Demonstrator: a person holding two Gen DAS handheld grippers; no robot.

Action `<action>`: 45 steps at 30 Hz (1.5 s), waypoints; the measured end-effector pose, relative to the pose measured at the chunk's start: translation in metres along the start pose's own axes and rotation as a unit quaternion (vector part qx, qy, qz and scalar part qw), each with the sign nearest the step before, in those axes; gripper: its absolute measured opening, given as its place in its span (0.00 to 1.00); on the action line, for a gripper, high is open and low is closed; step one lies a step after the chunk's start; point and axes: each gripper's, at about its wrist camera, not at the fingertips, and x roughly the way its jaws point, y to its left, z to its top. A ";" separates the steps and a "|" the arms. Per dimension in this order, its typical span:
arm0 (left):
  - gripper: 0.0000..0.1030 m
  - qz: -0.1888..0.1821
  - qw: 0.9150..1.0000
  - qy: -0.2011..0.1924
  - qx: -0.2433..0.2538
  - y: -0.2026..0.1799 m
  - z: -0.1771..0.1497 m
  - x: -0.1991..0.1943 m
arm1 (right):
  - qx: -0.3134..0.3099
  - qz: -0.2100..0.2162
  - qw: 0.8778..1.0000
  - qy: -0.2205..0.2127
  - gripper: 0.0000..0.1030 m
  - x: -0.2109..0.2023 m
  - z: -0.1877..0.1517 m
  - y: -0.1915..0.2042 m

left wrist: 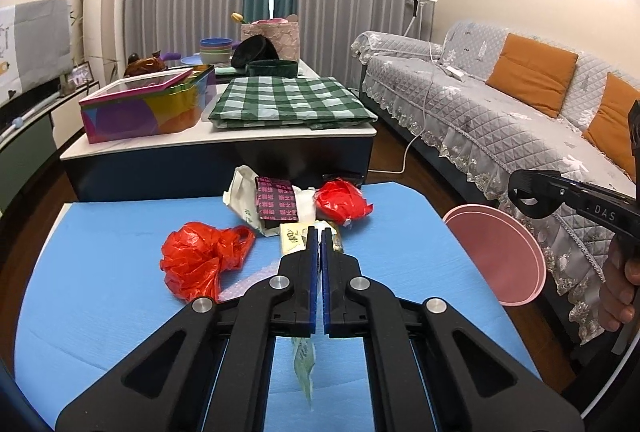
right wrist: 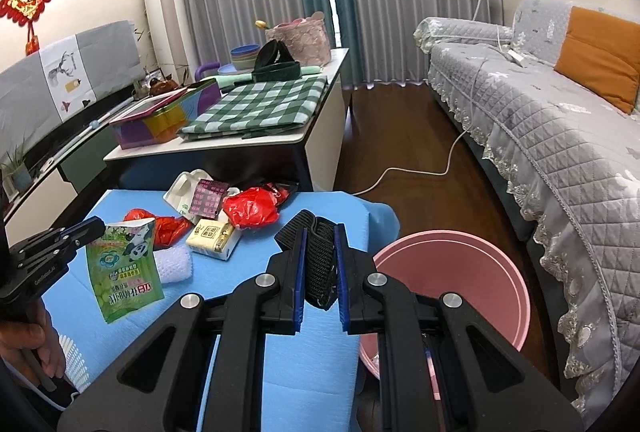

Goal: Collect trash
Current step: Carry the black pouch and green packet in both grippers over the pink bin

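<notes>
The left gripper (left wrist: 320, 232) was clamped on a green pouch (right wrist: 124, 272), which hung below its jaws at the left of the right wrist view, clear of the blue mat (right wrist: 304, 368). The right gripper (right wrist: 321, 232) pinched a black mesh piece (right wrist: 319, 272) at frame centre, just left of the pink bin (right wrist: 500, 272) at lower right.

The pouch looked thin, light and slick, so a hold on its top edge probably suits it; the mesh seemed soft and likely to sag. Red plastic bags (left wrist: 200, 260), judged crinkly and weightless, lay left of centre on the mat among cartons.

The bin's contents were mostly hidden by the gripper frame, and the pouch's print was too distorted to read.
</notes>
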 end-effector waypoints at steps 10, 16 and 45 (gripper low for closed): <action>0.01 -0.012 1.000 -0.009 0.008 -0.016 0.006 -0.009 | 0.010 -0.018 1.000 -0.009 0.13 -0.013 0.002 -0.015; 0.01 -0.026 1.000 -0.012 0.011 -0.030 0.013 -0.005 | 0.019 -0.036 0.999 -0.012 0.13 -0.019 0.002 -0.032; 0.01 -0.128 0.991 -0.006 0.027 -0.158 0.060 0.063 | 0.071 -0.142 0.987 -0.035 0.13 -0.022 0.023 -0.126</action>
